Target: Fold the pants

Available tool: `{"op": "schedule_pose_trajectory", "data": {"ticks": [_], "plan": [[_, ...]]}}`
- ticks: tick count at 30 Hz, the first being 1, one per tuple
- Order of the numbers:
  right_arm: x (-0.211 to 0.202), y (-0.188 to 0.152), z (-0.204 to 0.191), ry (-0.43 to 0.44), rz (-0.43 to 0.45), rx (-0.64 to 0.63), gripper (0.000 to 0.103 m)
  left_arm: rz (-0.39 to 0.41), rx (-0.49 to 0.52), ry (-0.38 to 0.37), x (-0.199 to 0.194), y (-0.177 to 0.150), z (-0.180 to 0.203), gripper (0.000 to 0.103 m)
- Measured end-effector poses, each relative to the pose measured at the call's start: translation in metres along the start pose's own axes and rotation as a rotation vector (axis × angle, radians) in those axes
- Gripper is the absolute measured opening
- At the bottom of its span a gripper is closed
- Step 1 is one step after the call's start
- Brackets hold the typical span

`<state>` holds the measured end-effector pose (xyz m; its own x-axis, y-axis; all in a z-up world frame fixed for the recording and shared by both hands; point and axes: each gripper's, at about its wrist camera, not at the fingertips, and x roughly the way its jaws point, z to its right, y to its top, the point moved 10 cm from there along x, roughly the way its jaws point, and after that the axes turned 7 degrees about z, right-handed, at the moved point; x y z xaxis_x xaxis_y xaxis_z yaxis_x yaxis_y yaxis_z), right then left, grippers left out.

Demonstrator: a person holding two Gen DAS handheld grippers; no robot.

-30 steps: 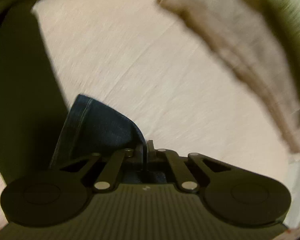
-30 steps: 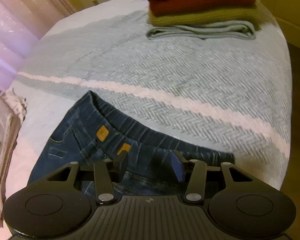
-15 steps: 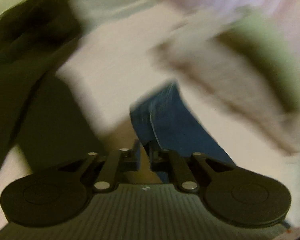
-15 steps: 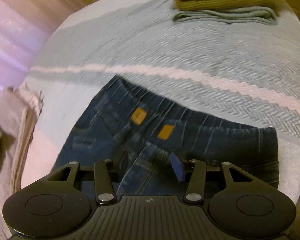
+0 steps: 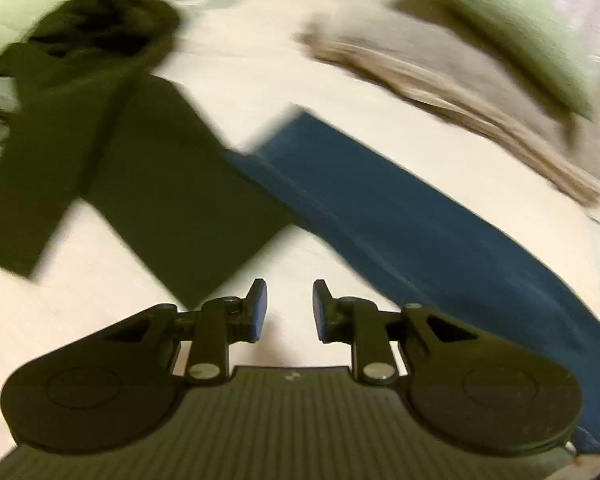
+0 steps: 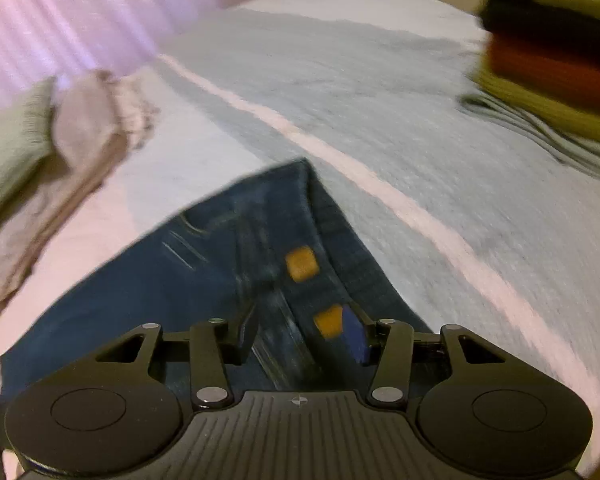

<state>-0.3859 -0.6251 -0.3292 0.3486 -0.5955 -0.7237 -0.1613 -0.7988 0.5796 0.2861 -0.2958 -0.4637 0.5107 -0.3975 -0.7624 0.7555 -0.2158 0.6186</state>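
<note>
The jeans (image 6: 204, 280) lie flat on the bed (image 6: 400, 128). Their waistband sits beneath the right claw (image 6: 300, 334), which gapes wide and empty. One leg (image 5: 400, 208) stretches just beside the left claw (image 5: 286, 312), which is opening on nothing.

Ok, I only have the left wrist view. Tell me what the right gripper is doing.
Observer: The right gripper is over the waist end of the jeans, jaws apart, denim beneath them.
Operator: Give me a landmark on that denim.
Observer: Two orange patches sit by the waistband, the nearer one beside a finger.
Operator: Say what lies beyond the jeans.
Observer: A stack of folded clothes rests on the bedspread, far right.
</note>
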Motion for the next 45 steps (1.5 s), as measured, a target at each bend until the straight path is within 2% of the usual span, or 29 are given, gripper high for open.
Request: {"op": "schedule_pose_trajectory", "data": {"ticks": [4, 8, 12, 14, 17, 20, 23, 26, 27, 28, 29, 30, 31, 34, 35, 36, 38, 41, 45], "plan": [[0.033, 0.02, 0.012, 0.135, -0.042, -0.038, 0.044, -0.025, -0.05, -0.084, -0.014, -0.035, 0.06, 0.021], [0.086, 0.046, 0.028, 0.256, -0.102, -0.052, 0.043, -0.016, -0.036, -0.046, -0.041, -0.069, 0.113, 0.021], [0.138, 0.063, 0.04, 0.328, -0.167, -0.058, 0.043, -0.011, 0.016, -0.038, -0.077, -0.128, 0.172, 0.025], [0.158, 0.069, 0.047, 0.369, -0.19, -0.004, 0.042, -0.033, 0.003, -0.026, -0.089, -0.162, 0.194, 0.025], [0.18, 0.075, 0.054, 0.448, -0.218, 0.138, 0.04, -0.079, -0.055, -0.011, -0.107, -0.199, 0.205, 0.025], [0.191, 0.081, 0.046, 0.551, -0.25, 0.246, 0.022, -0.098, -0.071, 0.02, -0.122, -0.217, 0.211, 0.025], [0.195, 0.087, 0.038, 0.552, -0.244, 0.225, 0.0, -0.09, -0.059, 0.048, -0.134, -0.215, 0.211, 0.025], [0.168, 0.112, 0.023, 0.572, -0.087, 0.111, 0.0, -0.061, -0.058, 0.082, -0.144, -0.207, 0.21, 0.025], [0.162, 0.114, 0.02, 0.56, -0.051, 0.052, 0.0, -0.048, -0.055, 0.089, -0.146, -0.204, 0.209, 0.025], [0.165, 0.113, 0.023, 0.512, -0.025, -0.016, 0.0, -0.041, -0.051, 0.095, -0.148, -0.203, 0.208, 0.025], [0.184, 0.101, 0.033, 0.422, -0.062, -0.051, 0.0, -0.042, -0.046, 0.104, -0.147, -0.204, 0.207, 0.025], [0.201, 0.085, 0.044, 0.362, -0.136, -0.044, 0.0, -0.053, -0.048, 0.114, -0.145, -0.208, 0.205, 0.025], [0.208, 0.076, 0.05, 0.358, -0.162, -0.01, 0.0, -0.07, -0.058, 0.123, -0.142, -0.213, 0.204, 0.025], [0.192, 0.081, 0.052, 0.385, -0.162, 0.078, 0.005, -0.096, -0.078, 0.116, -0.14, -0.225, 0.208, 0.025], [0.18, 0.08, 0.054, 0.407, -0.181, 0.087, 0.01, -0.093, -0.075, 0.11, -0.142, -0.227, 0.209, 0.025], [0.164, 0.077, 0.058, 0.437, -0.195, 0.087, 0.021, -0.095, -0.073, 0.106, -0.143, -0.23, 0.21, 0.025], [0.132, 0.064, 0.07, 0.491, -0.222, 0.104, 0.032, -0.107, -0.087, 0.097, -0.143, -0.234, 0.214, 0.025], [0.096, 0.026, 0.086, 0.54, -0.338, 0.072, 0.034, -0.117, -0.117, 0.083, -0.142, -0.239, 0.218, 0.025], [0.09, -0.022, 0.095, 0.551, -0.472, 0.074, 0.034, -0.133, -0.14, 0.08, -0.14, -0.247, 0.222, 0.025]]}}
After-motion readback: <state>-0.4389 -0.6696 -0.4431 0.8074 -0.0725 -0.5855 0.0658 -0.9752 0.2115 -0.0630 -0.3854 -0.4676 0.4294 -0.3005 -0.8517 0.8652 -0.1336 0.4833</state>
